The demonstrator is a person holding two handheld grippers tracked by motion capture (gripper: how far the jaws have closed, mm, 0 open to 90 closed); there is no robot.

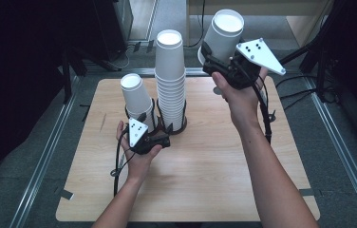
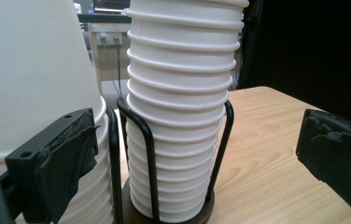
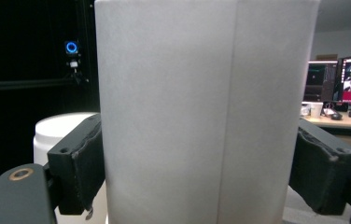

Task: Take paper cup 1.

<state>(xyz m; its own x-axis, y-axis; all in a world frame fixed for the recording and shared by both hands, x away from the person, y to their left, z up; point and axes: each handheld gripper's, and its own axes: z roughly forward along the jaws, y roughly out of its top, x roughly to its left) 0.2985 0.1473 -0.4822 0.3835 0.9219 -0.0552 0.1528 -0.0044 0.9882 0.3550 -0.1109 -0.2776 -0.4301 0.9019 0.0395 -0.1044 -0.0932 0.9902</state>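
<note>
At table's left, our left gripper (image 1: 160,135) stands spread and empty beside the short white paper cup stack (image 1: 136,97) and tall stack (image 1: 170,78); up right, our right gripper (image 1: 214,64) clasps one upright white paper cup (image 1: 224,33), nearer the tall stack.

Grey floor (image 1: 20,156), dark curtains (image 1: 24,42), lit monitors (image 3: 346,81) on desk (image 3: 346,122)

On the wooden table (image 1: 200,175) stood a tall stack of white paper cups (image 1: 170,78) in a black wire holder (image 1: 173,124), with a shorter stack (image 1: 136,97) just beside it. The left gripper (image 1: 154,124) sat low at the holders' base, jaws seemingly apart. The right gripper (image 1: 213,61), raised beyond the table's far edge, clasped a single white cup (image 1: 222,33), tilted.
</note>
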